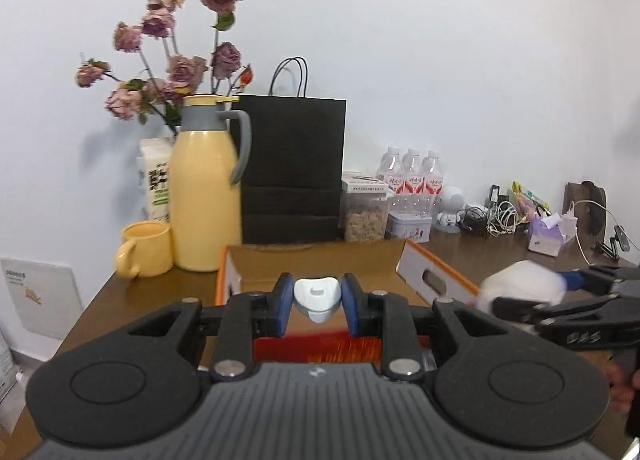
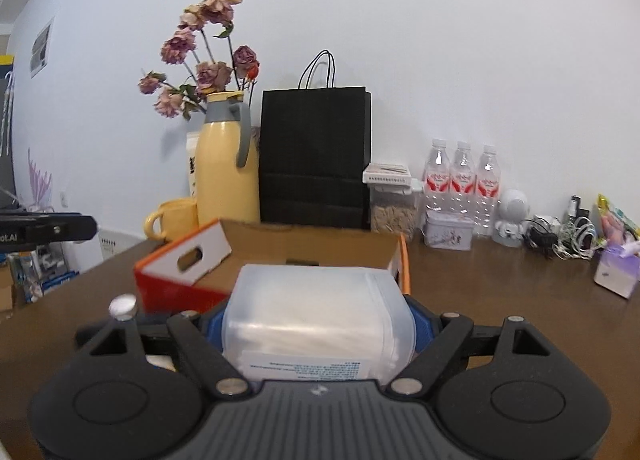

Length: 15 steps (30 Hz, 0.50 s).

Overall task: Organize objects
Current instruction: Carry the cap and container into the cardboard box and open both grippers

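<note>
A small white-and-grey plastic piece (image 1: 318,298) sits pinched between blue pads, over the open orange-edged cardboard box (image 1: 320,260). A translucent pack of white pads (image 2: 318,316) hangs just near of that box.

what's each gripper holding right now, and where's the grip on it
The left gripper pinches a small white plastic piece by its two sides. The right gripper clamps a clear bag of white pads across its two ends.

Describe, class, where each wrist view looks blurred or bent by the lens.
Left wrist view: the white padded packet in the right gripper smears with blur, and the orange-edged cardboard box looks soft. Right wrist view: the brown wooden table bows, corners dark.
</note>
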### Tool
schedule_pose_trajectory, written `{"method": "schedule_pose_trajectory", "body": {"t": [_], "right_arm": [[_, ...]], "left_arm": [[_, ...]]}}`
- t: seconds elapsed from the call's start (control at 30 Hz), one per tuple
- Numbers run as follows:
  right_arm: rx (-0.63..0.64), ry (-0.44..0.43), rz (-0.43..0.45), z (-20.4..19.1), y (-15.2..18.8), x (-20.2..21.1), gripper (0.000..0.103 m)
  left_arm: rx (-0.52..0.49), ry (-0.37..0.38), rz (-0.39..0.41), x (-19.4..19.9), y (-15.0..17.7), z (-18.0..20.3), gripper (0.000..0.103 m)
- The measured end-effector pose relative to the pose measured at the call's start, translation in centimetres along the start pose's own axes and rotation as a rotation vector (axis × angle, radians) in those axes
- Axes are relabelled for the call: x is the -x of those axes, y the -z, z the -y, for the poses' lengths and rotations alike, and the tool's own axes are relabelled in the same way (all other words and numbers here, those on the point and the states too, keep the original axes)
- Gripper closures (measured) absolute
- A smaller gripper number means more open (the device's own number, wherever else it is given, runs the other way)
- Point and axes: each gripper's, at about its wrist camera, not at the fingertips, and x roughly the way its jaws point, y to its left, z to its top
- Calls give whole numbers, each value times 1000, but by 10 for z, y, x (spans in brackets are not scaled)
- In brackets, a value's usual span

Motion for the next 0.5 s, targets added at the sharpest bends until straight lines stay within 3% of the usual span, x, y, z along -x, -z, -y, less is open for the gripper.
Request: {"method": "schedule_pose_trajectory", "body": {"t": [0.13, 0.27, 0.5], "right_arm": [[-6, 15, -20, -6, -25, -52, 21], [-25, 23, -71, -1, -40, -104, 21], [-39, 65, -217, 14, -30, -175, 21]], "left_arm": [[20, -23, -37, -52, -19, -2, 76], [66, -40, -135, -107, -22, -15, 76], [56, -83, -301, -182, -8, -20, 76]]}}
